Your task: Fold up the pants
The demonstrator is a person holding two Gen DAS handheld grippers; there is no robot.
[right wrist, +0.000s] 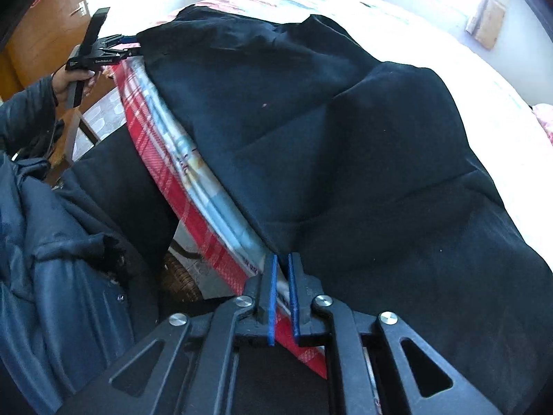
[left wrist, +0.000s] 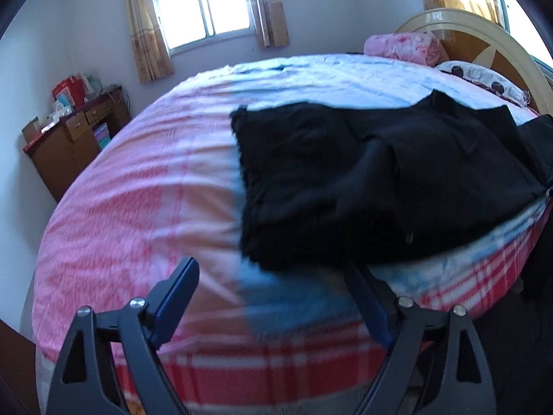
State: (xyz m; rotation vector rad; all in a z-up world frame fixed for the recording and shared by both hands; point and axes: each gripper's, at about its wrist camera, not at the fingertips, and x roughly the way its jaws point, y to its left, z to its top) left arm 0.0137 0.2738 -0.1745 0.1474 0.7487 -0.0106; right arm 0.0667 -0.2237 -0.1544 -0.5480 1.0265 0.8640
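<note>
Black pants (left wrist: 380, 180) lie folded near the front edge of a bed (left wrist: 138, 190) with a pink, red and blue plaid sheet. My left gripper (left wrist: 269, 269) is wide open just short of the pants' near left corner, gripping nothing. In the right wrist view the pants (right wrist: 311, 138) spread across the mattress edge. There the left gripper (right wrist: 133, 45) sits at the far corner of the cloth, held by a hand (right wrist: 69, 83). My right gripper (right wrist: 282, 259) stands at the near hem with a narrow gap between its blue pads; sheet shows through the gap.
A wooden cabinet (left wrist: 76, 141) with clutter stands against the left wall under a curtained window (left wrist: 204, 7). A pink blanket (left wrist: 401, 45), a pillow (left wrist: 480, 79) and a headboard (left wrist: 484, 41) lie at the far right. The person's dark jacket (right wrist: 52, 259) is beside the bed, over a wicker basket (right wrist: 179, 276).
</note>
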